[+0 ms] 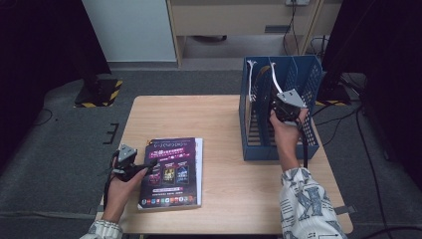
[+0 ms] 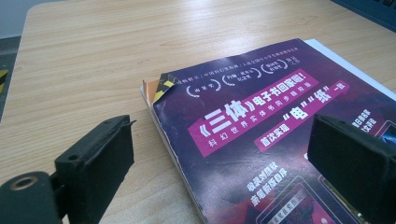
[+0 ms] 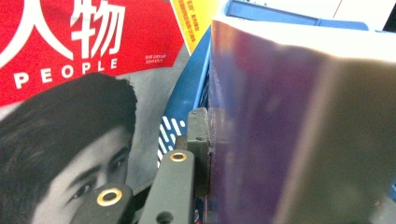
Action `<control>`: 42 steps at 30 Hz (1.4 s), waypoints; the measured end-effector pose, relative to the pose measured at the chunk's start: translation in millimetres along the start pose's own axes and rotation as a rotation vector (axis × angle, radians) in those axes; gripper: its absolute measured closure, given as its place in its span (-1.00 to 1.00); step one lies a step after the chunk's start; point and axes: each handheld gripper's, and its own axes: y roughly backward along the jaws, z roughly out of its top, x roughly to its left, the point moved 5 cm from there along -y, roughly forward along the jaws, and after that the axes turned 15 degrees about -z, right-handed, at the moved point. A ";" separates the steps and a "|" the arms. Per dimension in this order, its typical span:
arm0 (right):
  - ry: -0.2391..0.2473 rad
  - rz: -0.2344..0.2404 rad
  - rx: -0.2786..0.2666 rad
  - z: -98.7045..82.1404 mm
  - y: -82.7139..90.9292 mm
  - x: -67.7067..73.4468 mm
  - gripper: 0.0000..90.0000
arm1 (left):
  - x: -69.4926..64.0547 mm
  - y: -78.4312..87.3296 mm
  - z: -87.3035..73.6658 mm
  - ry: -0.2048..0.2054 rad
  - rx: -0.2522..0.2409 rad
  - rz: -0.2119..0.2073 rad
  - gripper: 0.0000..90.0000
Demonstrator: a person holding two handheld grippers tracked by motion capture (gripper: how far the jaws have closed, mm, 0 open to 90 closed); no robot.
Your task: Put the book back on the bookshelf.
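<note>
The right gripper's (image 1: 281,105) matte black jaws pinch a glossy purple book (image 3: 289,140) upright in the perforated blue plastic rack (image 1: 311,134) at upper right, while the left gripper's (image 1: 142,167) foam-padded jaws stand spread over a flat purple magazine (image 1: 174,172) lower left.

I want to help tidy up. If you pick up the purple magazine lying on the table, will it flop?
Probably yes. The purple magazine looks thin and soft-covered, and one corner already curls up in the left gripper view, so it would likely sag if held by one edge. Its cover looks glossy, so it might slip. It lies flat on the table, so it won't roll.
</note>
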 end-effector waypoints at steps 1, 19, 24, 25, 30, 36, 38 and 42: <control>-0.011 0.005 0.002 0.3 0.3 -0.4 0.80 | -0.1 0.0 0.0 -0.001 0.000 0.000 -0.85; -0.068 0.076 0.010 3.9 9.2 3.1 0.47 | -0.3 -0.2 -0.2 -0.007 0.009 0.001 -0.85; -0.082 0.085 0.019 5.2 11.2 1.4 0.27 | -0.8 0.3 0.3 -0.005 0.004 0.001 -0.85; -0.086 0.087 0.019 5.4 11.6 1.0 0.24 | -0.6 0.5 0.1 -0.005 0.005 0.002 -0.85; -0.103 0.101 0.021 6.9 15.0 -2.3 0.11 | -0.8 0.3 -0.2 -0.005 0.007 0.004 -0.85; -0.108 0.118 0.027 5.0 20.9 -7.3 0.01 | -1.1 -0.9 -0.7 -0.007 0.012 0.003 -0.85; -0.117 0.122 0.027 3.5 23.5 -8.7 -0.05 | -1.5 -0.6 -0.5 -0.009 0.011 0.003 -0.85; -0.120 0.131 0.028 -0.2 27.6 -9.1 -0.12 | -1.4 -0.5 -0.6 -0.009 0.011 0.003 -0.85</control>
